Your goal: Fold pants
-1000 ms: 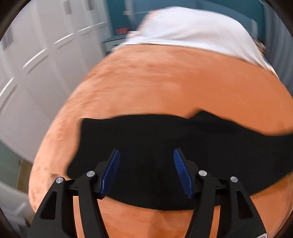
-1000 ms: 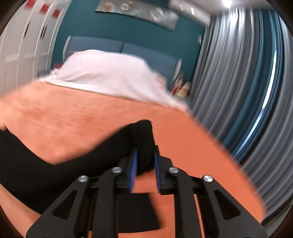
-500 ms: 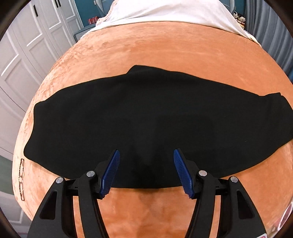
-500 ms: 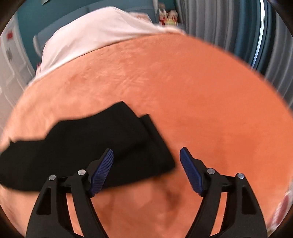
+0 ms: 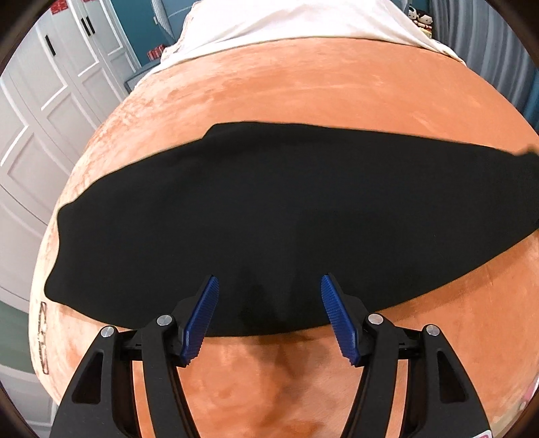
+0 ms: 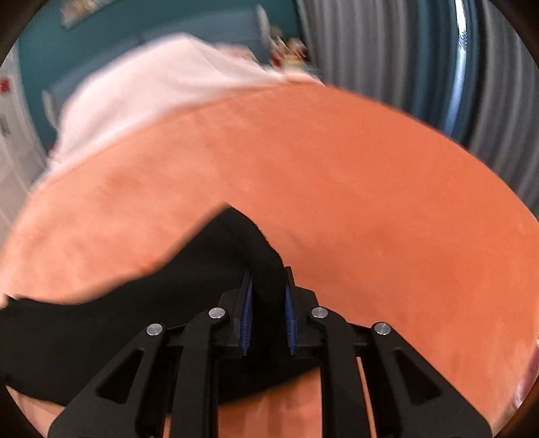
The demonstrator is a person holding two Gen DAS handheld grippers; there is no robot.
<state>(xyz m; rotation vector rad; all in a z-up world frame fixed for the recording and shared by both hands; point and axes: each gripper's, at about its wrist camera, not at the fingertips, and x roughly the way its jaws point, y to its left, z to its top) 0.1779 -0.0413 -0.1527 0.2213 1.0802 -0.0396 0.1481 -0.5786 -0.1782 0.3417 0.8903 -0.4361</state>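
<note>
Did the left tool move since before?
Yes. The left tool came closer to the pants; the white sheet slid toward the frame's top.

A: Item under test: black, soft knit pants (image 5: pixel 286 215), plain, no visible markings.

B: Pose?

A: Laid out flat as one long dark band running left to right across the orange plush bed cover (image 5: pixel 303 94). Surface mostly smooth; near edge forms a shallow curve, far edge has a low peak left of centre.

B: Ends?

A: Left end blunt and squared off, lying flat. In the right wrist view the right end (image 6: pixel 242 242) is bunched into a raised fold, lifted off the cover, edges blurred.

B: Leg layering?

A: Cannot tell; the fabric is too dark to separate layers.
</note>
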